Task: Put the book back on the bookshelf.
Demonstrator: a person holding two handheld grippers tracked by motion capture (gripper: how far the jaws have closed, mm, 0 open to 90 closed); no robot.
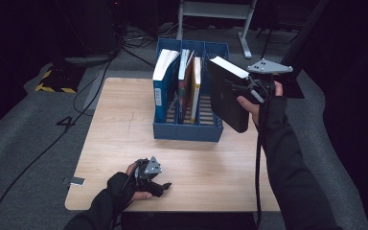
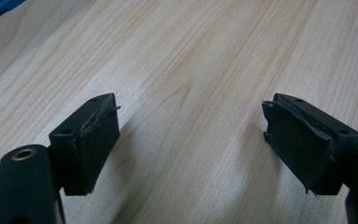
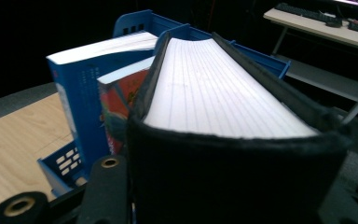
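Right gripper (image 1: 242,88) up in the air at the near right corner of the blue file rack (image 1: 188,130), jaws clamped on a thick black book (image 1: 227,93) with white page edges. Book tilted, top edge leaning away from the gripper toward the rack, lower corner hanging just past the rack's right end and above the wooden table (image 1: 124,120). Seen along the right gripper's own jaws, black spine (image 3: 233,182) pressed tight between them, white pages (image 3: 214,93) fanning ahead, rack wall (image 3: 135,23) beyond and to the left. In the rack, beyond the held book: a blue book (image 1: 162,86) upright in the far compartment, a red and yellow one (image 1: 187,81) leaning in the middle compartment, nearest compartment beside the gripper holding no book that can be made out. Left gripper (image 1: 160,184) low at the near edge of the table, well apart from the rack, held in a gloved hand (image 1: 124,187). Jaws spread wide, pads (image 2: 93,140) bare, nothing but pale wood grain between and ahead of them.
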